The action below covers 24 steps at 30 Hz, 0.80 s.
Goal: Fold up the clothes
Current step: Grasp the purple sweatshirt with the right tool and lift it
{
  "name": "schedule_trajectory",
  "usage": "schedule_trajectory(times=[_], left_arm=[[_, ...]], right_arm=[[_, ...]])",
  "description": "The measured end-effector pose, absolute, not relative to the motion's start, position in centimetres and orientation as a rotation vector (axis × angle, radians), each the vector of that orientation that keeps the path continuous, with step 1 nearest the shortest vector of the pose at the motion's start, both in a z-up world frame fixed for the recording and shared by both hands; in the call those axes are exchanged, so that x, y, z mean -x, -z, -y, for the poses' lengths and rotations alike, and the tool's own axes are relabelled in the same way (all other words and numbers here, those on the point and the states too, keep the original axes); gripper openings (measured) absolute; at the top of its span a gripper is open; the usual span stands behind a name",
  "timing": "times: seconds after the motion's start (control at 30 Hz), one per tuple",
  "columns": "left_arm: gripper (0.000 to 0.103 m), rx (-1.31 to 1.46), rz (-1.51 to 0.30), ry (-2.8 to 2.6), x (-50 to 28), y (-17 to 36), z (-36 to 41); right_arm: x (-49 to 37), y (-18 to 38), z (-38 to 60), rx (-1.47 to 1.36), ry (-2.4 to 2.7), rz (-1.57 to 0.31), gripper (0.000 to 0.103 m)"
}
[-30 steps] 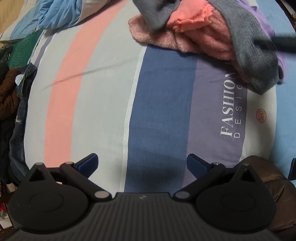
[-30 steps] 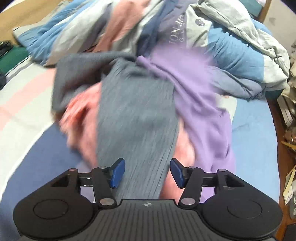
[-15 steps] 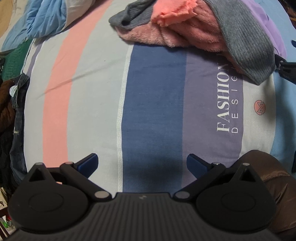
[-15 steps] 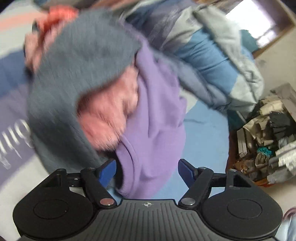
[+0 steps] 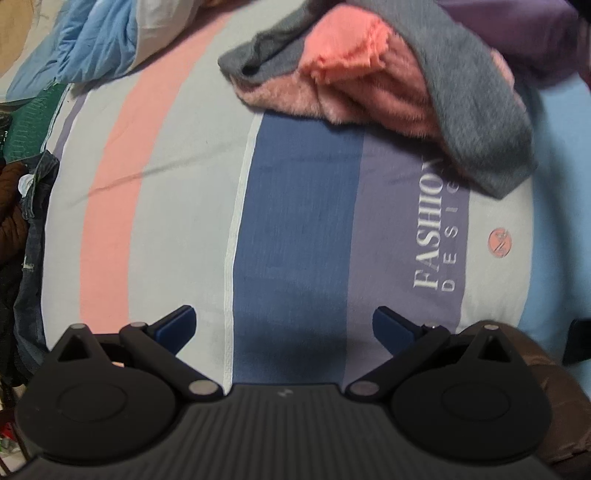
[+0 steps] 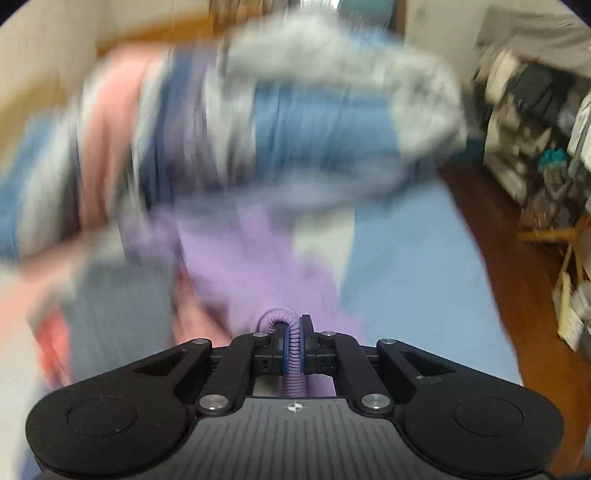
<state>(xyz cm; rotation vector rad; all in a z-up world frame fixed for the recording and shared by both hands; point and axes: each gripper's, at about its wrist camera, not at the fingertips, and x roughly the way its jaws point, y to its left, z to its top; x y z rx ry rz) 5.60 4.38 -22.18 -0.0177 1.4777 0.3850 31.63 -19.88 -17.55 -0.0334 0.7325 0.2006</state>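
A pile of clothes lies at the far side of the striped bed sheet (image 5: 295, 206): a grey knit garment (image 5: 476, 122), a pink fluffy garment (image 5: 354, 81) and a purple garment (image 5: 509, 26). My left gripper (image 5: 283, 325) is open and empty, low over the sheet, well short of the pile. My right gripper (image 6: 293, 339) is shut on the ribbed edge of the purple garment (image 6: 251, 266). The right wrist view is blurred by motion.
A crumpled striped quilt (image 6: 295, 122) lies behind the pile. Dark clothes and jeans (image 5: 26, 229) hang at the bed's left edge. A brown padded thing (image 5: 546, 369) sits at the near right. Cluttered shelves (image 6: 535, 110) stand across a wooden floor to the right.
My right gripper went from open over the pile to shut on the purple garment's edge. The pile has shifted. My left gripper stayed open and moved little.
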Motion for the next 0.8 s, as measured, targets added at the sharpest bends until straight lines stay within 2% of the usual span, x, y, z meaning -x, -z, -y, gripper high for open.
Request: schedule_trajectory(times=[0.17, 0.3, 0.57, 0.7, 0.8], left_arm=[[0.103, 0.063, -1.403, -0.402, -3.8, 19.2, -5.7], [0.103, 0.108, -1.342, -0.432, -1.6, 16.6, -7.7], [0.103, 0.154, -1.183, -0.482, 3.9, 11.0, -12.3], [0.103, 0.19, -1.134, -0.504, 6.9, 9.4, -14.6], [0.103, 0.237, -1.117, -0.526, 8.7, 9.1, -16.5]], right_arm=[[-32.5, 0.5, 18.7, -0.037, -0.297, -0.453, 0.005], [-28.9, -8.5, 15.3, 0.021, -0.403, -0.303, 0.005], [-17.6, -20.4, 13.0, -0.024, -0.499, -0.116, 0.005], [-10.6, -24.0, 13.0, -0.036, -0.568, -0.059, 0.005], [-7.0, -24.5, 13.1, -0.07, -0.64, -0.099, 0.005]])
